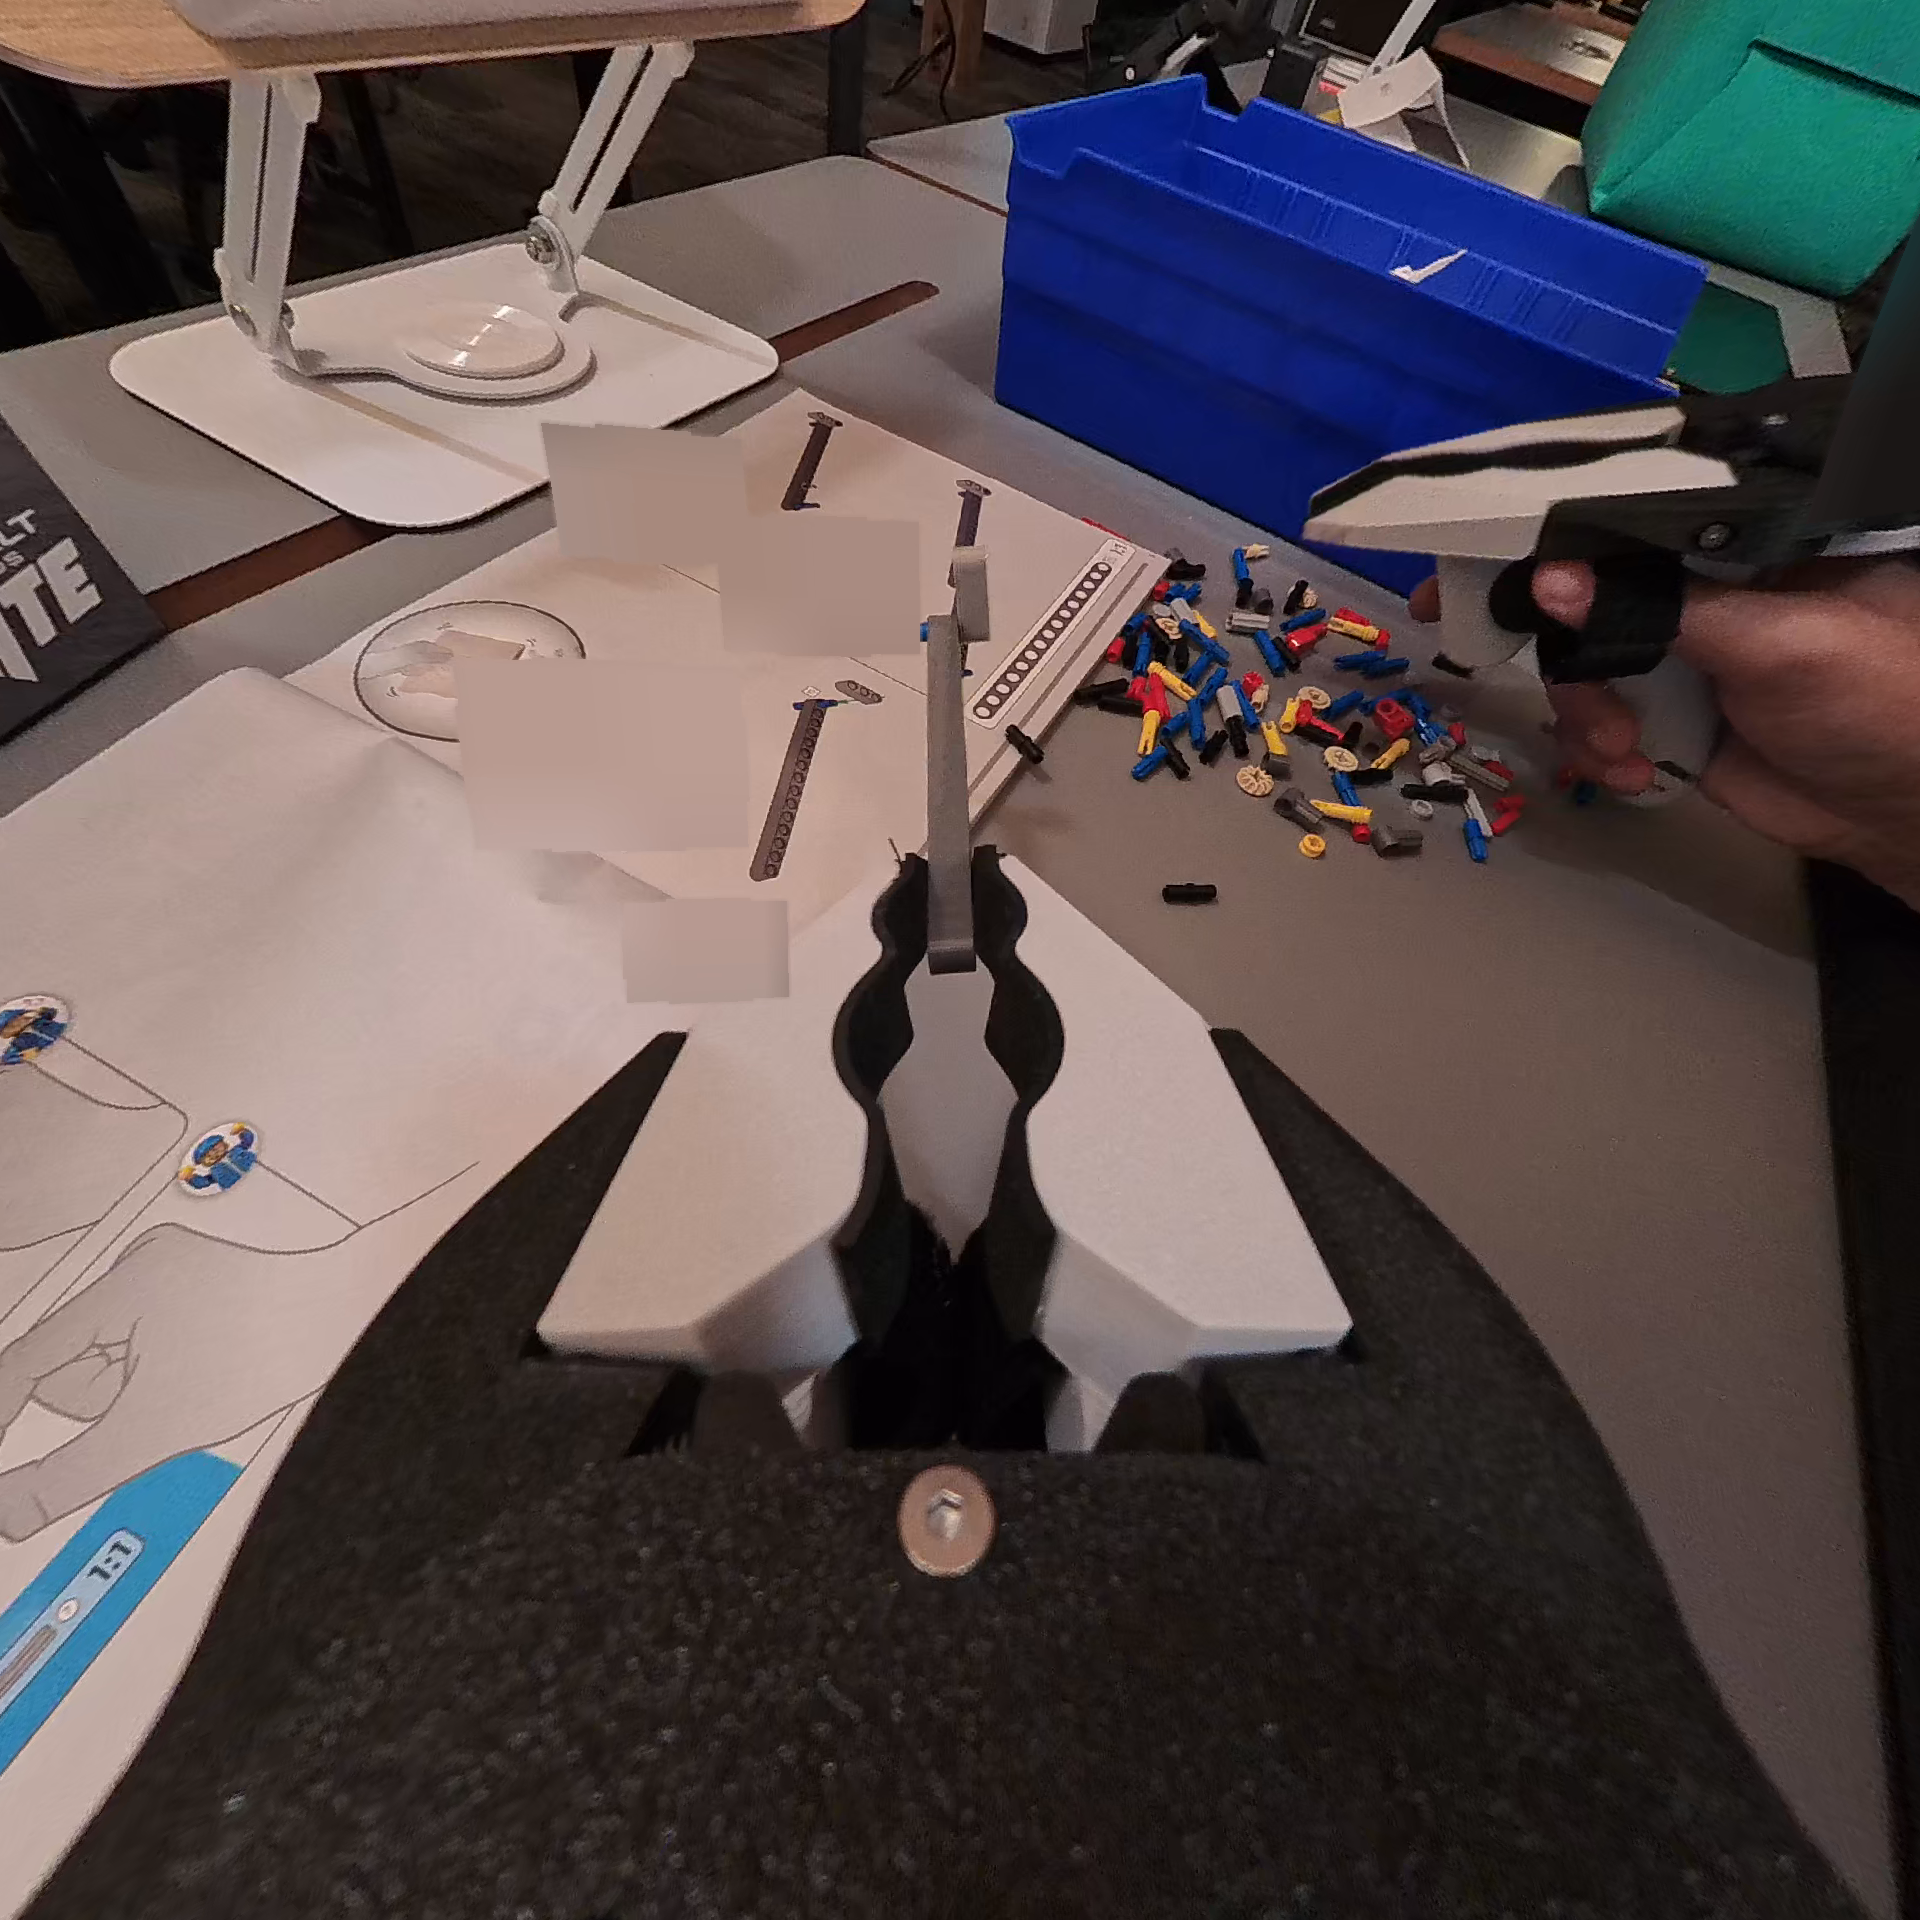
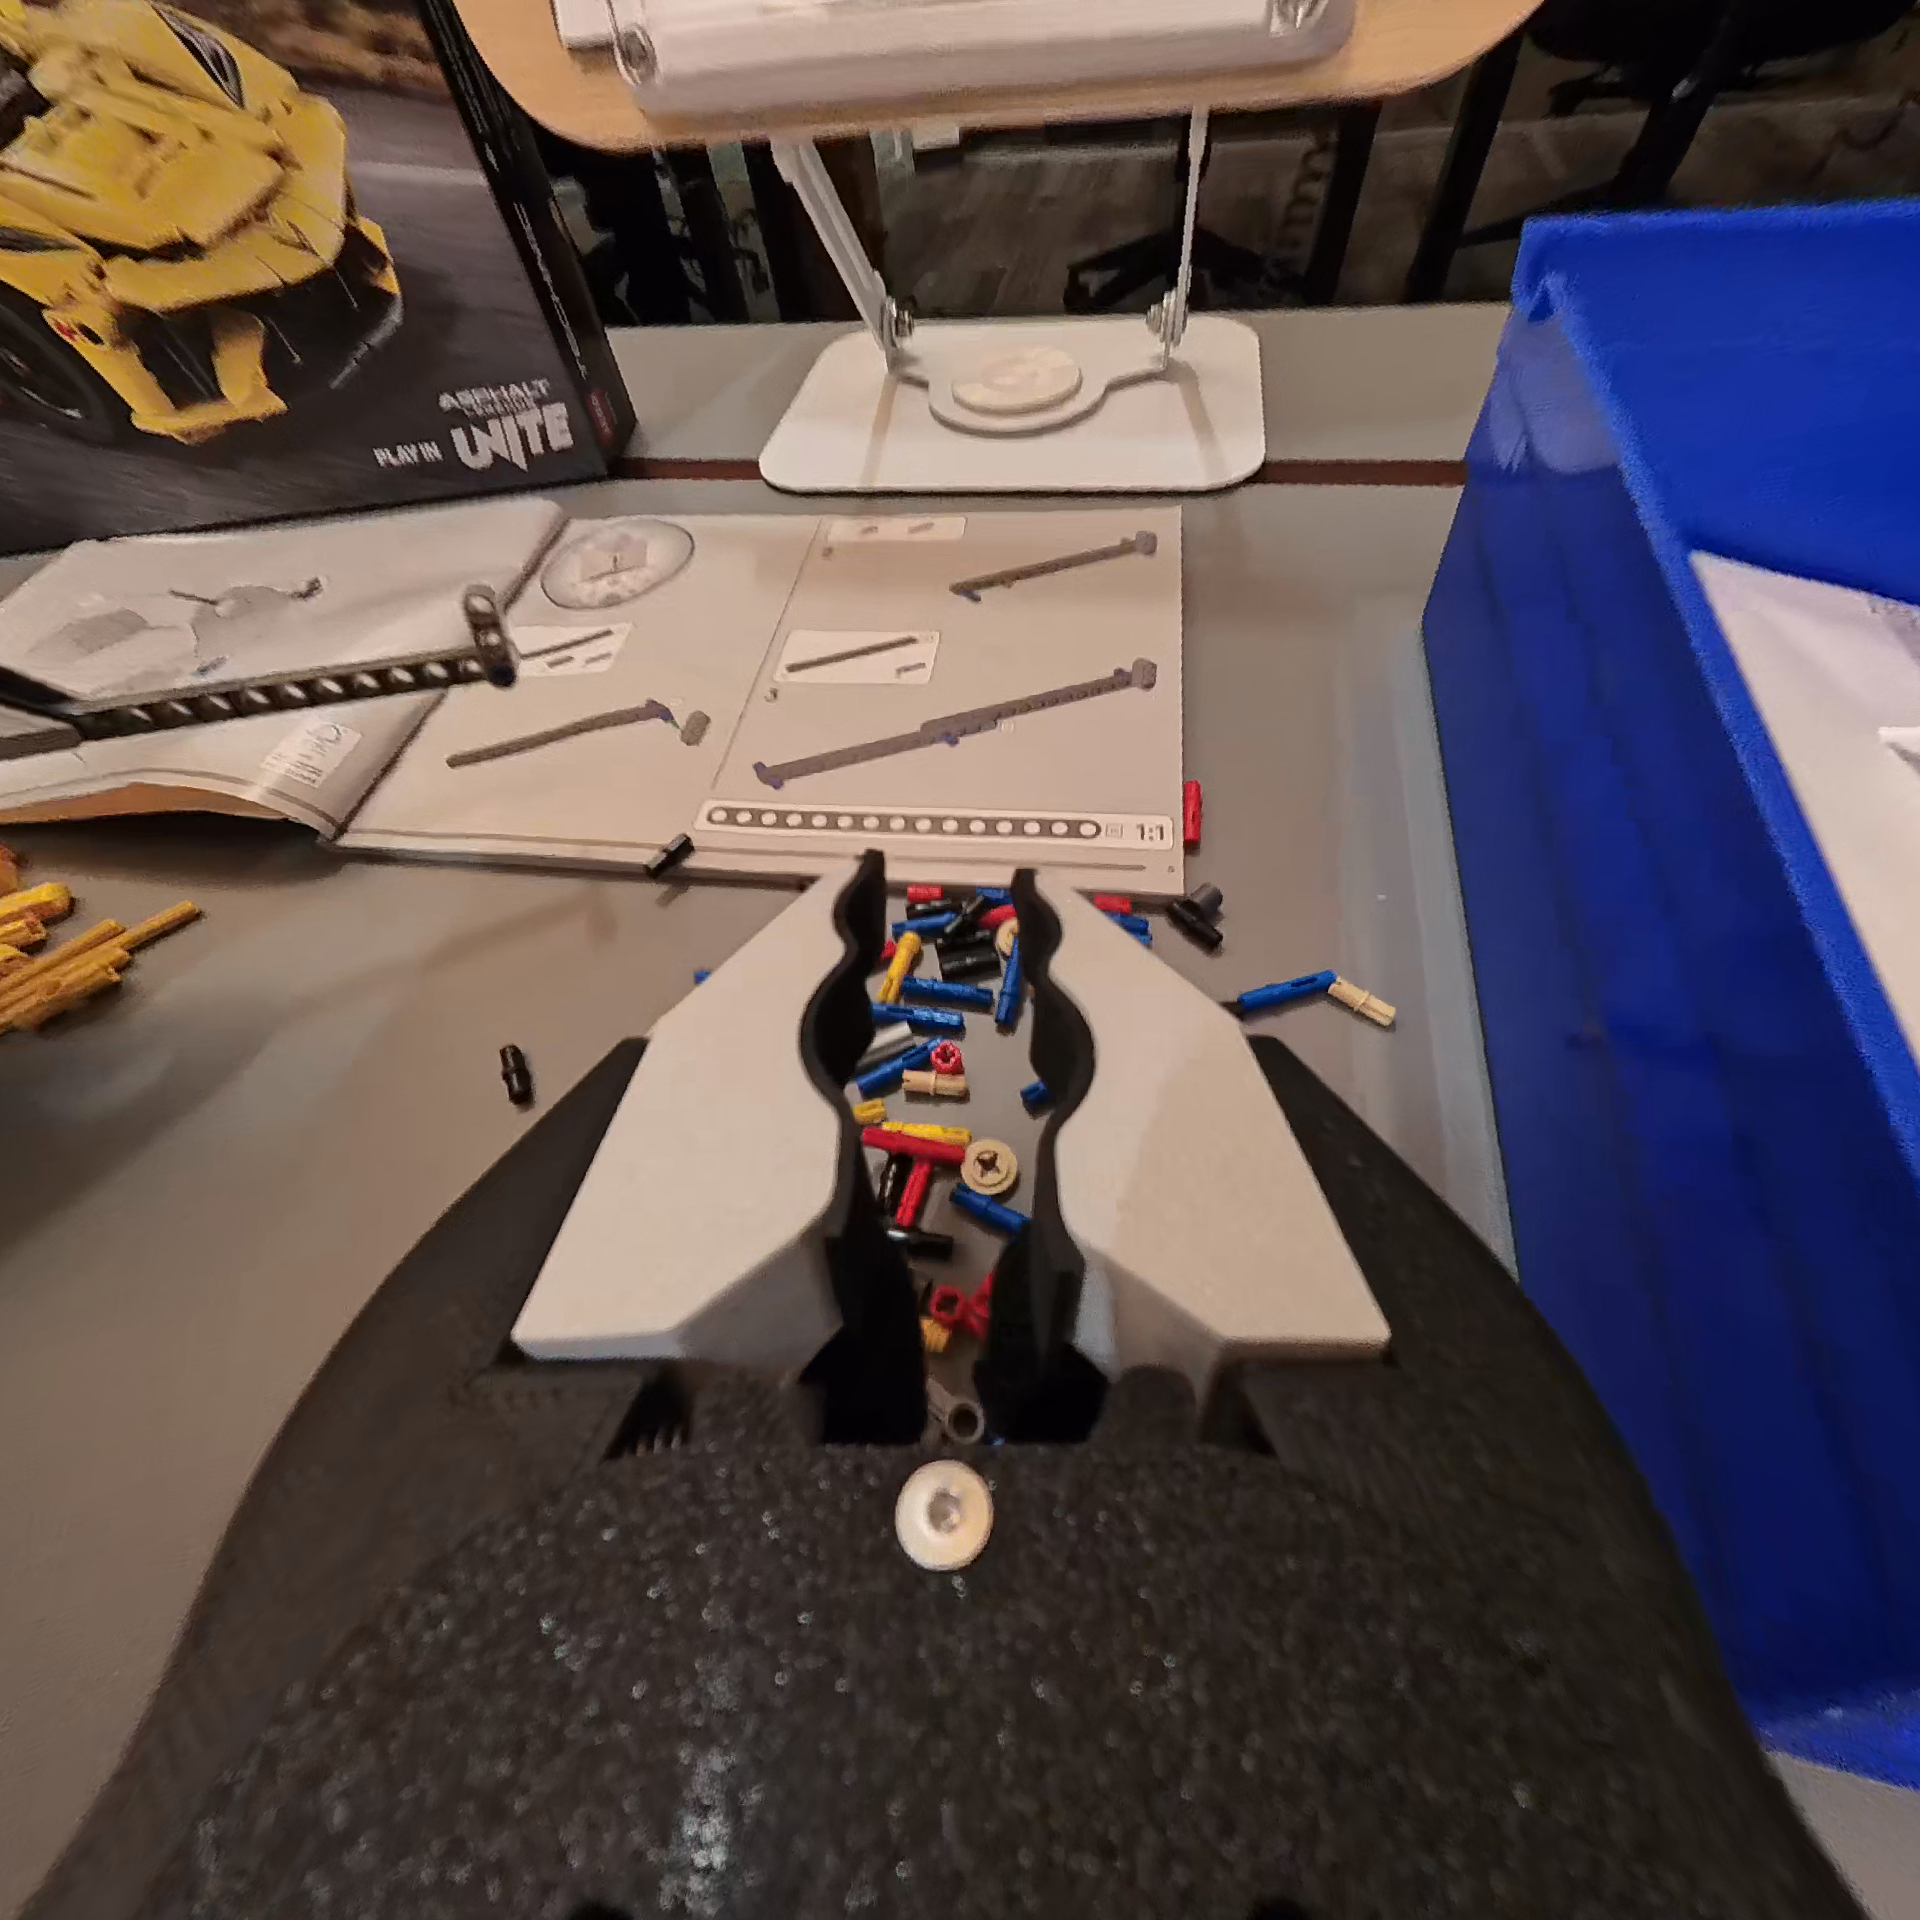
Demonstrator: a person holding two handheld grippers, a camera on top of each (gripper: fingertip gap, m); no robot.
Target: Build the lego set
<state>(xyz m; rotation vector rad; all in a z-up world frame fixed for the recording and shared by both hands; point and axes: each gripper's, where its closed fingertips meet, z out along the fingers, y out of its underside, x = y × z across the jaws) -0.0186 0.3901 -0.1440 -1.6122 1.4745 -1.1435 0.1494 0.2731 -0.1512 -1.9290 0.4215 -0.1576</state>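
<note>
A grey table (image 2: 312, 1091) holds an open instruction booklet (image 2: 935, 644), a white stand (image 2: 1039, 436) behind it, a blue bin (image 1: 1299, 291) to the right and a boxed set (image 2: 260, 260) showing a yellow car at the far left. The left gripper (image 1: 951, 883) is clamped on one end of a long grey beam (image 1: 945, 769), which sticks out forward above the booklet; a small grey connector (image 1: 969, 592) sits at its far tip. In the right wrist view this same beam (image 2: 291, 701) shows a row of holes and enters from the left. The right gripper (image 2: 945, 883) hangs with its fingers apart and nothing between them, just above a scattered pile of small pins (image 2: 935, 1039) in blue, red, yellow, black and tan beside the booklet's near right corner. A few yellow pieces (image 2: 62, 956) lie at the left edge.
</note>
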